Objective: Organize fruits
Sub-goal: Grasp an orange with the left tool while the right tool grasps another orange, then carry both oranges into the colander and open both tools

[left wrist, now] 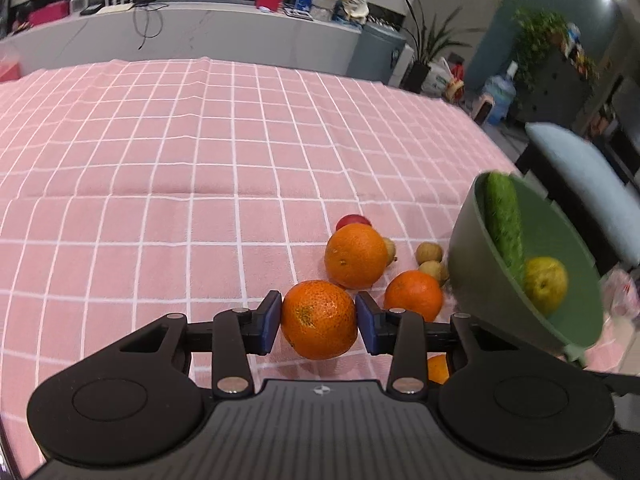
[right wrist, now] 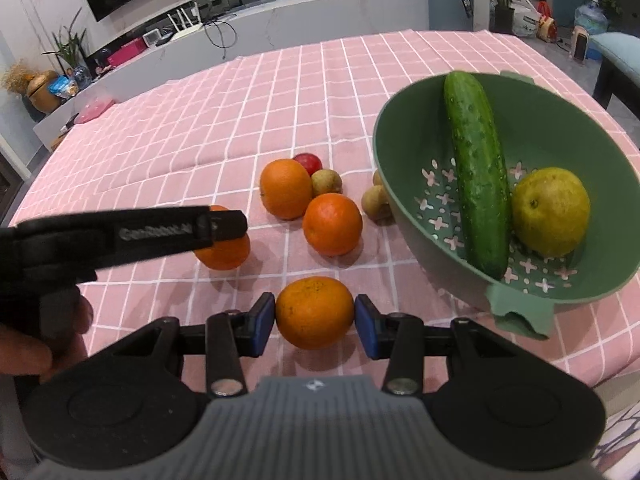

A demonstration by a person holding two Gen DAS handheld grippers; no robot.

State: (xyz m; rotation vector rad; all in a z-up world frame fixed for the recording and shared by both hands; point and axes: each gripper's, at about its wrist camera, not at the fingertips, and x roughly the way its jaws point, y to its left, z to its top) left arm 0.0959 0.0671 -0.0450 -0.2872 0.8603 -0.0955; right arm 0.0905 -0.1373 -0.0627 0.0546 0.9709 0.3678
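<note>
My left gripper (left wrist: 319, 319) is shut on a mandarin orange (left wrist: 319, 319), its blue pads (left wrist: 271, 316) pressing both sides. In the right wrist view the same left gripper (right wrist: 223, 240) comes in from the left with that orange (right wrist: 222, 254) low over the cloth. My right gripper (right wrist: 315, 312) is shut on another orange (right wrist: 315, 312). Two loose oranges (right wrist: 286, 188) (right wrist: 332, 224) lie between the grippers and the green colander bowl (right wrist: 400, 120). The bowl holds a cucumber (right wrist: 476, 172) and a yellow-green fruit (right wrist: 550, 210).
A red fruit (right wrist: 307, 162) and several small brown fruits (right wrist: 326, 182) lie behind the loose oranges on the pink checked tablecloth (right wrist: 240, 120). A person's hand (right wrist: 24, 344) holds the left gripper. A blue-cushioned chair (left wrist: 580, 168) stands past the table's right edge.
</note>
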